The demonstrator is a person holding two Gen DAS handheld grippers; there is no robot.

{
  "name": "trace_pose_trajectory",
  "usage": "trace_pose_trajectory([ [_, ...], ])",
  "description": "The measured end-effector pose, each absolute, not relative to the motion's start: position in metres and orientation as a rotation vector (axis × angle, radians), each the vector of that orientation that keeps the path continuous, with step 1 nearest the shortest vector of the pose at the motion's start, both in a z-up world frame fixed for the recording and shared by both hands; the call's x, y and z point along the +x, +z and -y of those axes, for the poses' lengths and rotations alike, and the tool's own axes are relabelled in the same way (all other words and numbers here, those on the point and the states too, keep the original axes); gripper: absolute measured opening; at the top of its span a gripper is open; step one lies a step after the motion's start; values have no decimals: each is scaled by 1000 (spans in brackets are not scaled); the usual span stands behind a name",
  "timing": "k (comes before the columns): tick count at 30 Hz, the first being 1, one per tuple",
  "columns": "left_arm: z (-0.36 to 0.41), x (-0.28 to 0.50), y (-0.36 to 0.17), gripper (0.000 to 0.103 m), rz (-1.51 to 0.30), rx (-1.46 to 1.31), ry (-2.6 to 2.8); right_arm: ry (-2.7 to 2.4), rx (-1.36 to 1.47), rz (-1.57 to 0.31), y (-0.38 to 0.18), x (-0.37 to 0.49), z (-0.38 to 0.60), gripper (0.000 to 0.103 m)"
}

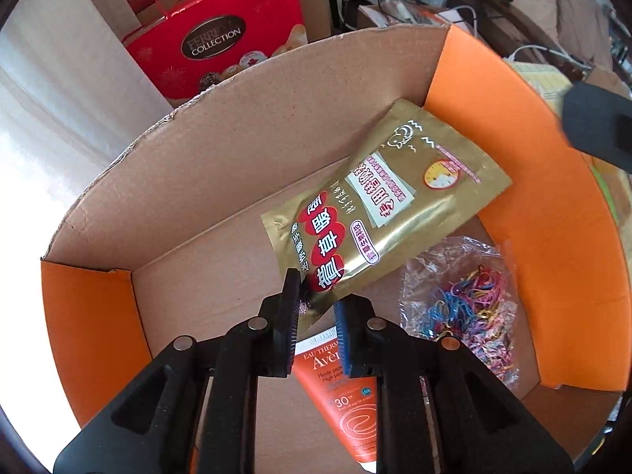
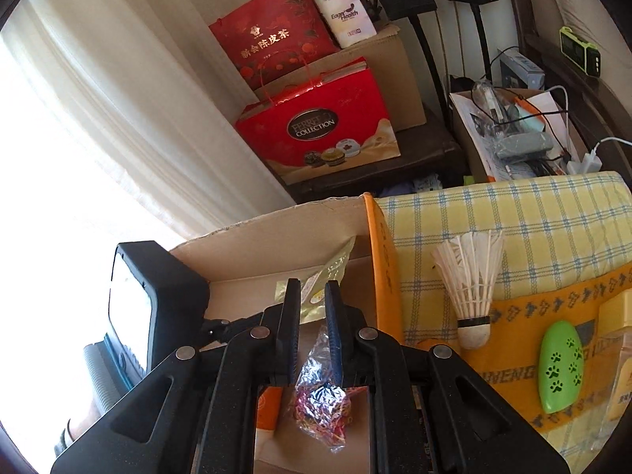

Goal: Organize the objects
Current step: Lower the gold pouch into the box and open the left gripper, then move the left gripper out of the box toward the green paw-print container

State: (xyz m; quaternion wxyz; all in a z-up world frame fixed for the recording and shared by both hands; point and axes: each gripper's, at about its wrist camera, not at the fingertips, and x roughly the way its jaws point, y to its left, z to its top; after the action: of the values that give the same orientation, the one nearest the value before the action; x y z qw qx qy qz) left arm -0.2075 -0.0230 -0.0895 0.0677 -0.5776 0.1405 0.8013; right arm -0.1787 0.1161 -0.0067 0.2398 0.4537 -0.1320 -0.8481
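Note:
My left gripper (image 1: 316, 296) is shut on the corner of a gold foil pouch (image 1: 391, 197) and holds it over the cardboard box (image 1: 221, 166) with orange flaps. In the box lie a clear bag of coloured rubber bands (image 1: 466, 308) and an orange Avène sunscreen tube (image 1: 339, 399). My right gripper (image 2: 312, 300) hangs over the box's right part, jaws a little apart with nothing between them; the rubber band bag (image 2: 324, 399) lies below it. The pouch (image 2: 328, 276) shows past its fingertips. A shuttlecock (image 2: 472, 288), a green paw-print case (image 2: 561, 367) and a yellow bottle (image 2: 620, 359) lie on the cloth.
The box stands beside a yellow checked cloth (image 2: 533, 213) and an orange towel (image 2: 521, 316). Red gift bags (image 2: 324, 130) and a cardboard box stand behind, by a white curtain (image 2: 118, 98). A cluttered box of cables (image 2: 513, 130) sits at the back right.

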Motion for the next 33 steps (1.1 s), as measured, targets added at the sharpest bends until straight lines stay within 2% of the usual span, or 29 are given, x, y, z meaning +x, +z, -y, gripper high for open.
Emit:
trace_pose_trajectory([
  [4, 16, -213, -96, 19, -508, -1799, 2390, -2349, 1213, 291, 0, -167, -125, 22],
  [6, 15, -213, -95, 31, -514, -1815, 2385, -2362, 1204, 256, 2, -160, -128, 23],
  [7, 14, -211, -94, 37, -496, -1807, 2381, -2364, 1198, 237, 4, -157, -130, 24],
  [9, 15, -207, -91, 39, -427, -1796, 2356, -2373, 1188, 187, 6, -150, -130, 31],
  [12, 19, -198, -82, 40, -337, -1774, 2366, -2387, 1187, 119, 7, -146, -130, 33],
  [15, 26, -185, -70, 50, -225, -1724, 2387, -2386, 1213, 84, 1, -146, -131, 34],
  [22, 40, -163, -51, 51, -13, -1624, 2422, -2311, 1346, 35, -34, -145, -134, 34],
  [24, 41, -162, -48, 51, 0, -1606, 2437, -2294, 1370, 28, -41, -143, -136, 23],
  [26, 39, -157, -41, 51, 15, -1587, 2447, -2257, 1382, 34, -45, -139, -136, 19],
  [33, 42, -140, -30, 51, 64, -1540, 2460, -2230, 1374, 2, -44, -123, -137, 21],
])
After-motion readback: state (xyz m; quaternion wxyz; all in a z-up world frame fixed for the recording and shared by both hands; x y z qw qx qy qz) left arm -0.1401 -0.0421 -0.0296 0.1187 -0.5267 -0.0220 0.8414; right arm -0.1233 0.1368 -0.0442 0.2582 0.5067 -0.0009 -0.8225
